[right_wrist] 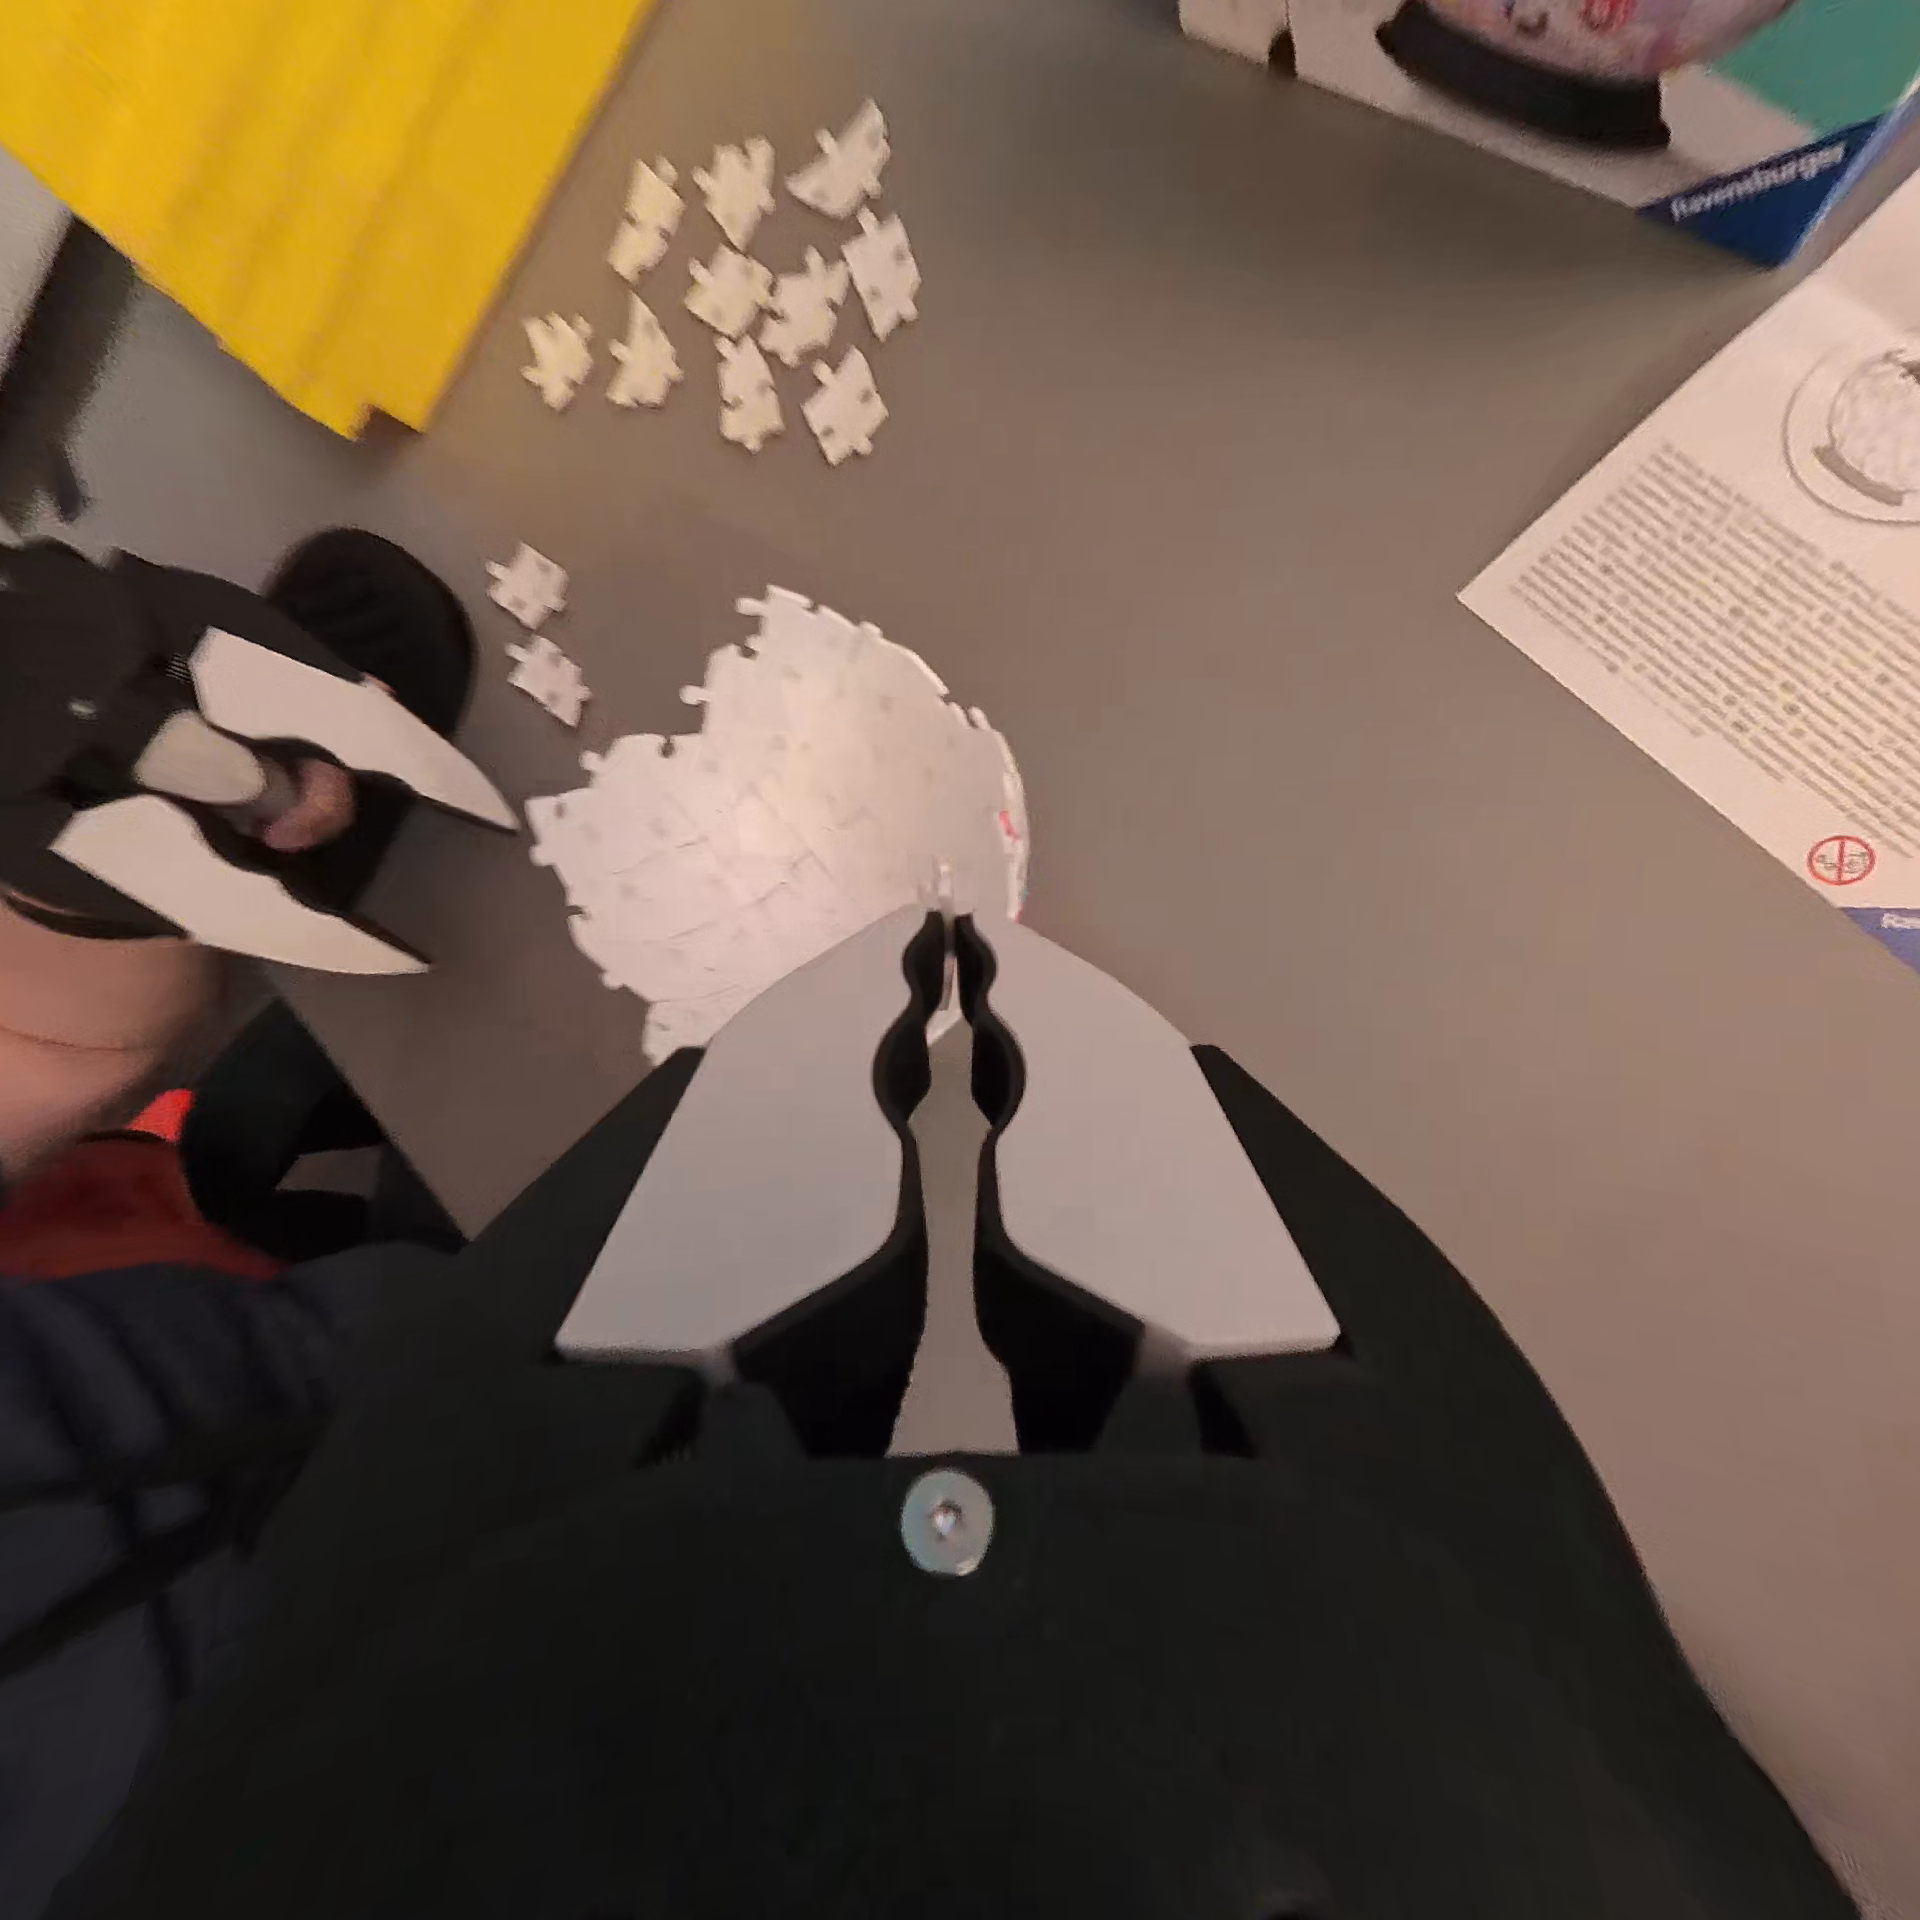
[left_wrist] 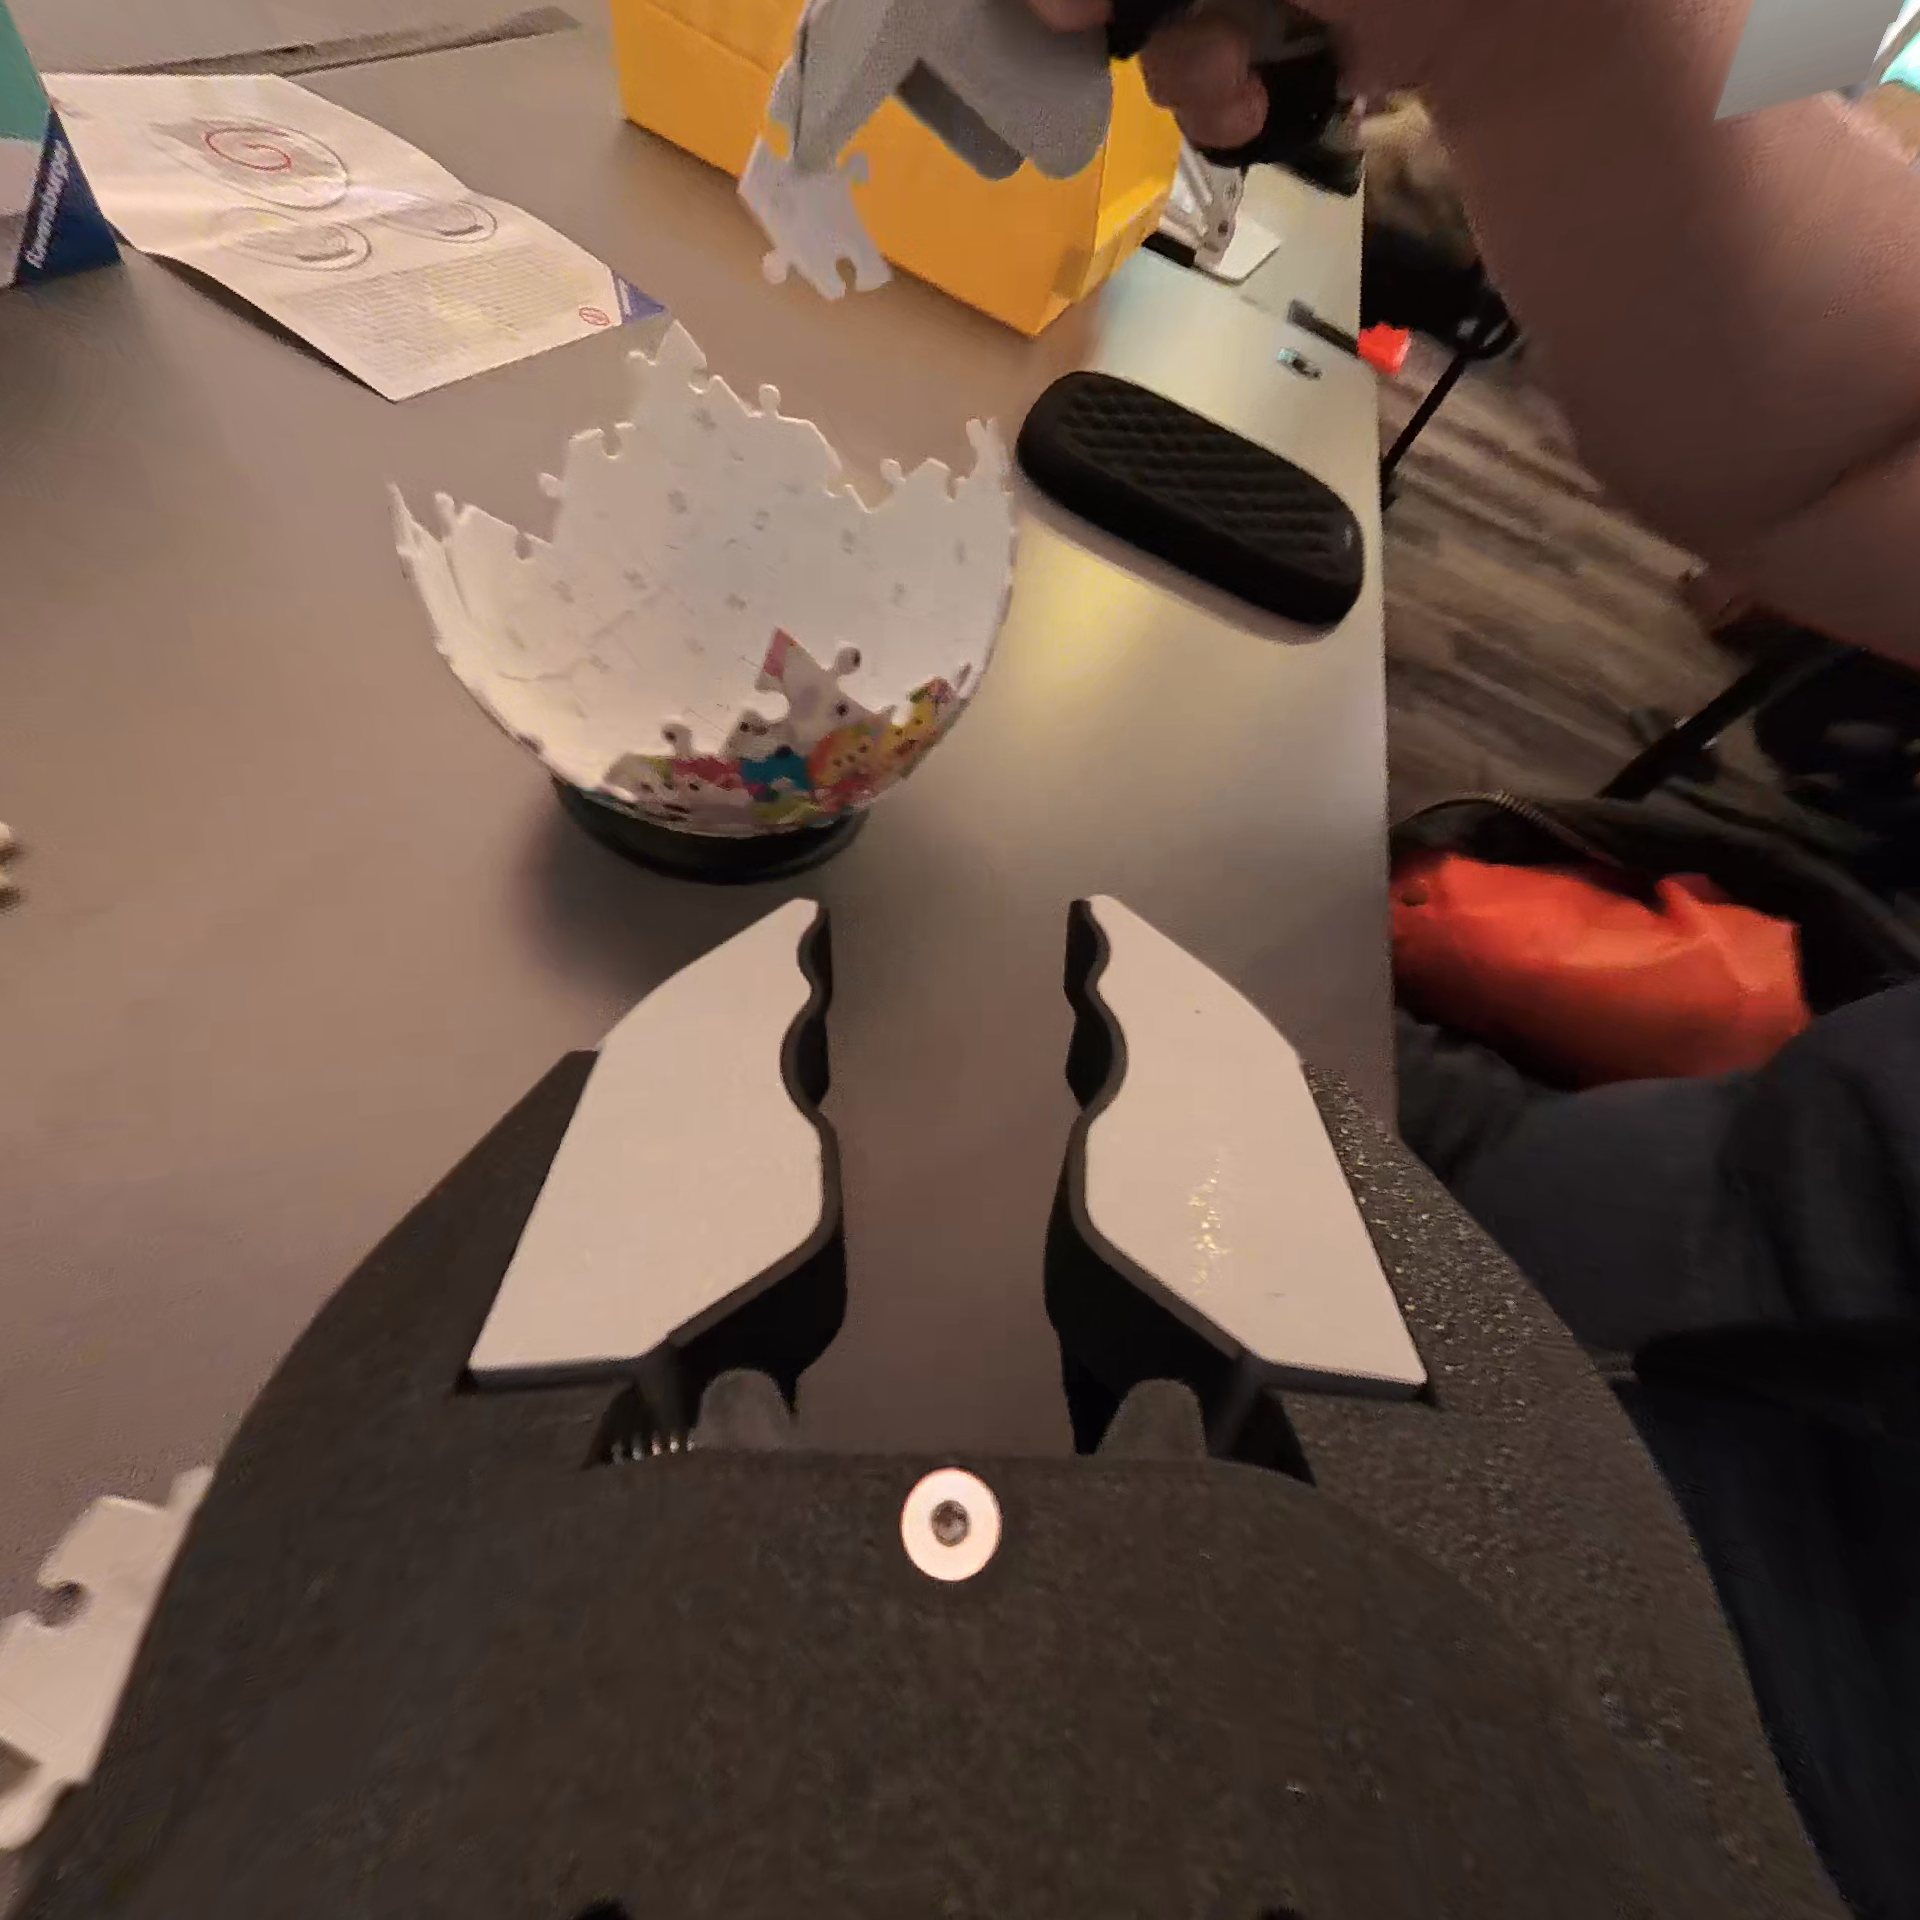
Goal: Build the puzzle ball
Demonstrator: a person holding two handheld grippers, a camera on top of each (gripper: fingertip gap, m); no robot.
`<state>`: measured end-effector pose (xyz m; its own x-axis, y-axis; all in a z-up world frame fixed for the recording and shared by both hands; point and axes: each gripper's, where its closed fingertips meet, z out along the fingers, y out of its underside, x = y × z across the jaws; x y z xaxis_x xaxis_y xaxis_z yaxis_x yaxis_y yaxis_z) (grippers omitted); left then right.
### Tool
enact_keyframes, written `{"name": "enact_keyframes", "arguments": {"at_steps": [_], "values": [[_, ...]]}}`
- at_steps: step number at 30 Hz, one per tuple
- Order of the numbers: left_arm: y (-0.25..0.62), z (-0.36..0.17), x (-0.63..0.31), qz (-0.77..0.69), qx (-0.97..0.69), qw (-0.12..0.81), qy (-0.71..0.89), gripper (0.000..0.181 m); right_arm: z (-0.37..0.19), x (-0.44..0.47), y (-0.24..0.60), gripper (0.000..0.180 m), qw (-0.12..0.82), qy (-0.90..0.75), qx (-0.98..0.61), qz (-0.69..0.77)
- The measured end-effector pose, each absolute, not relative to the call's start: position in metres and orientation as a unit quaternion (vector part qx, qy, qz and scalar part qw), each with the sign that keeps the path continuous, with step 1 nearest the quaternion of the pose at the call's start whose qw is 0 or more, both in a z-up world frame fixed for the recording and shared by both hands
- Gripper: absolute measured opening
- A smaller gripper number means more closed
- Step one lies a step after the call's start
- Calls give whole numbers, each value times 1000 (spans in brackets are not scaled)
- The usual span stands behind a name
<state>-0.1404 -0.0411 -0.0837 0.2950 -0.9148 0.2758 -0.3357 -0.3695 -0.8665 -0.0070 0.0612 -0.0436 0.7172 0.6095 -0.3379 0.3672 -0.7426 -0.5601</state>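
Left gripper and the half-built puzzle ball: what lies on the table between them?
Nothing: in the left wrist view, only bare grey table separates the open left gripper from the puzzle ball on its black stand.

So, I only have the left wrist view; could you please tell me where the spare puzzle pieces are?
Observer: A cluster of loose pieces lies on the table beside the yellow box.
Operator: Are any nearer the ball?
Observer: Yes, two more pieces lie just clear of the puzzle ball, beside its open rim.
Operator: And the right tongs' piece?
Observer: In the right wrist view, the right tongs are shut on a piece, seen edge-on and lined up with the ball's near rim.
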Motion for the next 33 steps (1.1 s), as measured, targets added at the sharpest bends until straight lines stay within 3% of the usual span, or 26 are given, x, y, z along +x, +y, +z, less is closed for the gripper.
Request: {"name": "enact_keyframes", "arguments": {"at_steps": [8,33], "values": [[-12,-76,-133,-319,-709,389,494,64,-55,-12,69,3,217,-272,-909,229],[-48,-76,-97,-397,-675,348,515,54,-62,-14,73,3,198,-308,-921,131]]}}
